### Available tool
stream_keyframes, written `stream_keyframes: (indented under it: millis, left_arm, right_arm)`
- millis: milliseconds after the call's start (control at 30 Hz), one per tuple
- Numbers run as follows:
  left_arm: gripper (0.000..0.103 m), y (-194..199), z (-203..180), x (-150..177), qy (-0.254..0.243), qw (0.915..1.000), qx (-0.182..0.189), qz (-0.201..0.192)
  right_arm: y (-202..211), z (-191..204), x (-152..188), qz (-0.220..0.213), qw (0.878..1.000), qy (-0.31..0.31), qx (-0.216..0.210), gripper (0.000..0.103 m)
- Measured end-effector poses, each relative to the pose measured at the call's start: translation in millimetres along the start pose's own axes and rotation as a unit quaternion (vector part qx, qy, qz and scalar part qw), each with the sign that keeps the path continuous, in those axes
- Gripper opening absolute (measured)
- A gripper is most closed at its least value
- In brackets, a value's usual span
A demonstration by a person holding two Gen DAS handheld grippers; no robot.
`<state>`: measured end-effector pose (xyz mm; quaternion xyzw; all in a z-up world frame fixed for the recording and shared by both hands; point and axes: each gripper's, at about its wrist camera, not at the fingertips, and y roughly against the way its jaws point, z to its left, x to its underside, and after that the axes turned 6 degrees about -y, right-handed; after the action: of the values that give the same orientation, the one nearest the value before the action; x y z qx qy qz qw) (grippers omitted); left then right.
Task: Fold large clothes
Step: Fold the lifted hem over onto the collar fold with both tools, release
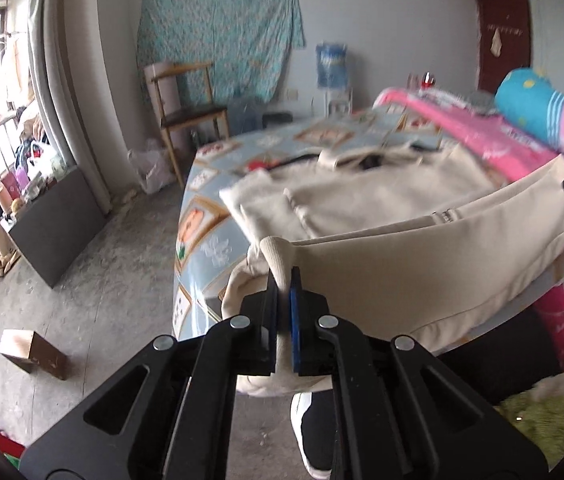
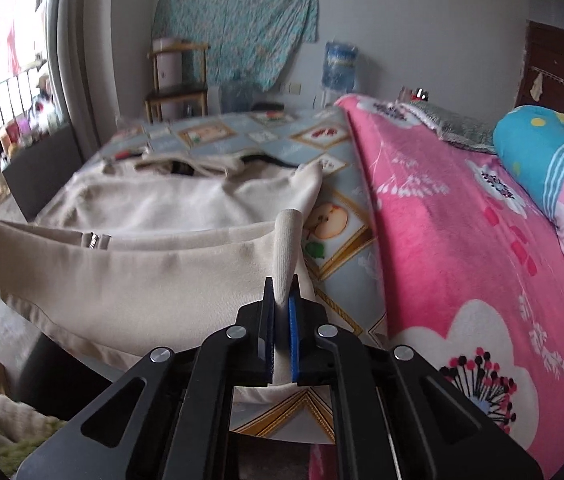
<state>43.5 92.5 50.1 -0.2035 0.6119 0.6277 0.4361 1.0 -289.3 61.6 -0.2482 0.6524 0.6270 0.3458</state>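
Both the left gripper [image 1: 284,280] and right gripper [image 2: 282,284] are clenched on corners of the soft, limp beige garment [image 1: 422,248] (thick-looking, likely heavyish), its hem raised off the bed [image 1: 210,184].

Left gripper [image 1: 284,280]: matte black plastic, two angled linkage arms per side with slot cutouts, round silver pivot pins at the joints, flat black fingers [image 1: 271,300], blue pad on the inner face of one. Right gripper [image 2: 282,292]: same build, same silver pins, blue ribbed pad. Person: black shoe [image 1: 316,432] with white sole edge, below left gripper.
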Motion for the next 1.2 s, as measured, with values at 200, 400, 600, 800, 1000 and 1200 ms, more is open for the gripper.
stream_keyframes:
  millis: [200,400,600,800,1000,1200]
  left_arm:
    - [0.005,11.0,14.5,-32.5,0.000,0.9990,0.006,-0.044]
    - [0.005,-51.0,62.5,-93.5,0.023,0.9982,0.027,-0.049]
    - [0.005,-158.7,97.5,-175.5,0.022,0.9986,0.043,-0.020]
    - [0.005,-307.8,92.7,-182.7,0.011,0.9935,0.044,0.104]
    - [0.020,-363.6,94.5,-143.0,0.028,0.9819,0.045,0.182]
    - [0.028,-321.1,125.1,-151.4,0.025,0.9888,-0.015,0.146]
  right_arm:
    - [-3.6,4.3,-42.6,-0.041,0.999,0.022,-0.005,0.006]
    - [-71.2,1.0,-123.3,-0.042,0.998,0.034,-0.017,0.006]
    - [-169.9,16.5,-201.0,-0.023,0.998,0.055,0.006,0.006]
    - [-299.3,14.9,-197.2,0.079,0.995,0.055,0.040,0.006]
    - [-343.0,5.6,-169.8,0.129,0.985,0.069,0.092,0.040]
    - [-285.6,-9.9,-186.5,0.066,0.984,0.081,0.146,0.057]
